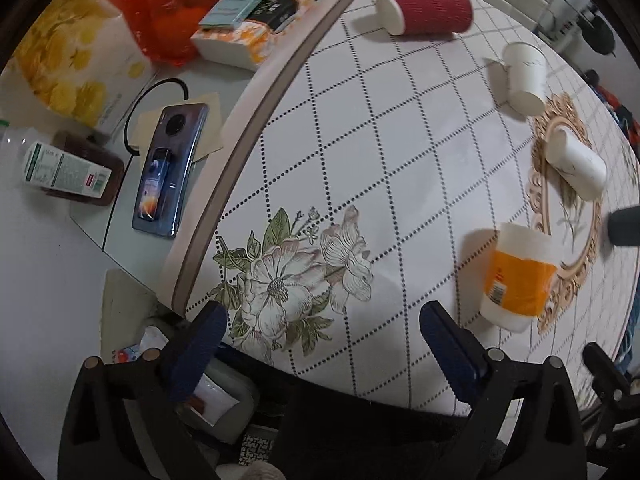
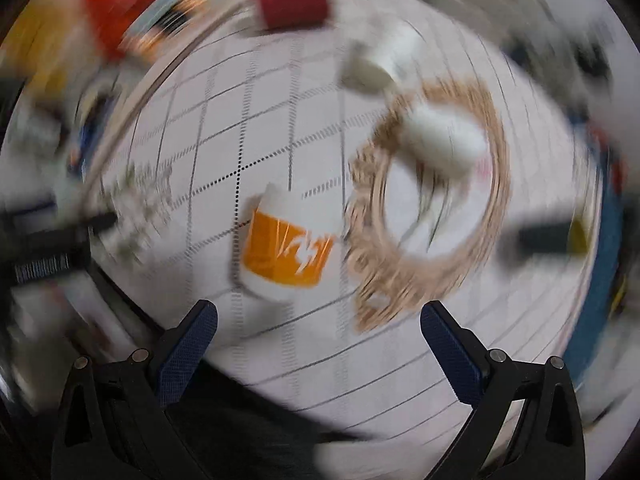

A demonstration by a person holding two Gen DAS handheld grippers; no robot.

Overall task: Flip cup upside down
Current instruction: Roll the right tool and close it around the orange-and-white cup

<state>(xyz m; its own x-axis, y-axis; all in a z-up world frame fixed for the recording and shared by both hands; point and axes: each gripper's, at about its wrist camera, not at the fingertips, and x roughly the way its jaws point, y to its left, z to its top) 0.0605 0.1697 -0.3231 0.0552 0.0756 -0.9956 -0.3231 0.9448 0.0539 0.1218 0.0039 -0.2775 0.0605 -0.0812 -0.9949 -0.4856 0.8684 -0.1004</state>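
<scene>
A white cup with an orange label [image 1: 516, 276] stands upside down on the patterned tablecloth, right of my left gripper [image 1: 324, 324], which is open and empty above the table's near edge. In the blurred right wrist view the same cup [image 2: 286, 248] stands just ahead of my open, empty right gripper [image 2: 320, 320]. A red ribbed cup [image 1: 428, 8] lies on its side at the far end. Two white paper cups [image 1: 525, 78] [image 1: 578, 162] also rest on the cloth, the nearer one on its side. The red cup [image 2: 294, 0] and white cups [image 2: 444, 142] show blurred.
Left of the tablecloth [image 1: 400, 152] lie a phone [image 1: 170, 168], a tissue pack with a box on it [image 1: 256, 28], a red plastic bag [image 1: 172, 4], a yellow-print box [image 1: 64, 64] and a small carton [image 1: 64, 170]. A gold oval print [image 1: 568, 216] marks the cloth.
</scene>
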